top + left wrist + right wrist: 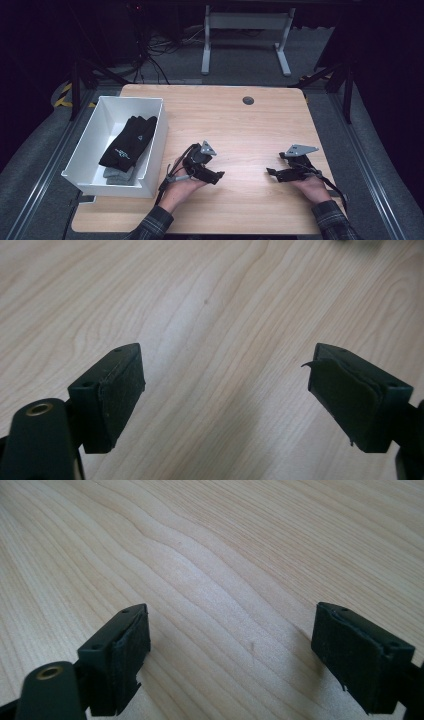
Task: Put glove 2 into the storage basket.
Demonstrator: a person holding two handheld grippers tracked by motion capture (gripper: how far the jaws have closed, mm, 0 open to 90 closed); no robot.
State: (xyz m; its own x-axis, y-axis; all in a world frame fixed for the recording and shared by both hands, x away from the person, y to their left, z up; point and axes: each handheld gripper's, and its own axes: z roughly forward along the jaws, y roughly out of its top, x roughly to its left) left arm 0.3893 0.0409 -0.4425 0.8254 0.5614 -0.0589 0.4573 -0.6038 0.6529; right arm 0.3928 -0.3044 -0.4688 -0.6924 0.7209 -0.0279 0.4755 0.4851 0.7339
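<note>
Two black gloves (129, 142) lie lengthwise in the white bin (152, 145), fingers pointing away; both claws (218, 176) (270, 172) spread, empty.

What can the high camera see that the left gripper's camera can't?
The high view alone takes in the white bin at the table's left, the black socks lying in it on a grey pair, both hands, and the right gripper. The left gripper view alone gives a close look at its two black fingers, wide apart with nothing between them, one pad's edge peeling. Both show the left gripper and the pale wooden table.
</note>
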